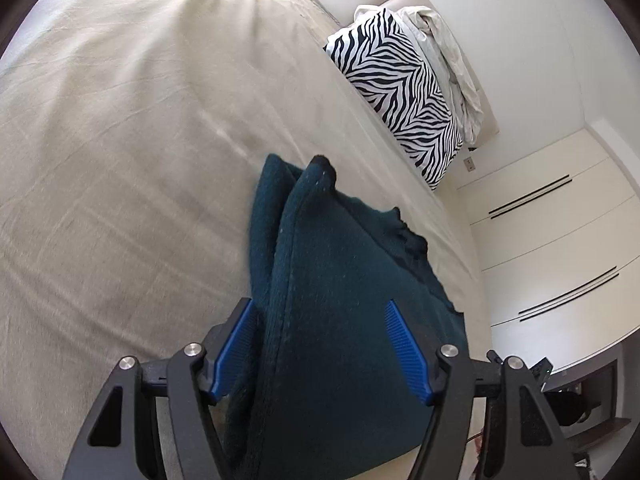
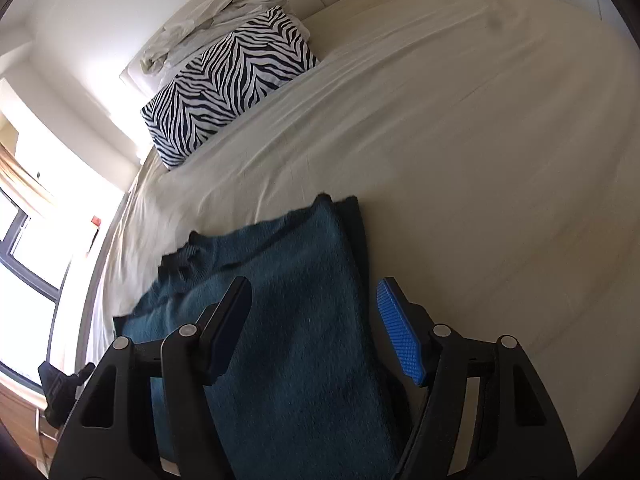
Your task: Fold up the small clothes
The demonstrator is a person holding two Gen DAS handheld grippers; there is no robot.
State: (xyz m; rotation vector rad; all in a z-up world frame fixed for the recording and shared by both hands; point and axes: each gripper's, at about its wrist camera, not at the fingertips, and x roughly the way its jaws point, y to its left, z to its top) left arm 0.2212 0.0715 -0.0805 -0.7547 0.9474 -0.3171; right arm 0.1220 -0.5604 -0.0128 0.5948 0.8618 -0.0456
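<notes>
A dark teal knit garment [image 1: 340,280] lies folded on the cream bed sheet [image 1: 120,160]. It also shows in the right wrist view [image 2: 288,300]. My left gripper [image 1: 320,316] is open, its blue-padded fingers [image 1: 404,340] spread on either side of a raised fold of the garment. My right gripper [image 2: 314,300] is open too, with the garment's folded edge between its fingers [image 2: 396,328]. Whether either one touches the cloth I cannot tell.
A zebra-striped pillow [image 1: 400,92] lies at the head of the bed, also in the right wrist view [image 2: 228,80], with crumpled pale bedding [image 1: 440,48] behind it. White wardrobe doors [image 1: 540,240] stand beside the bed. A window [image 2: 24,248] is at the left.
</notes>
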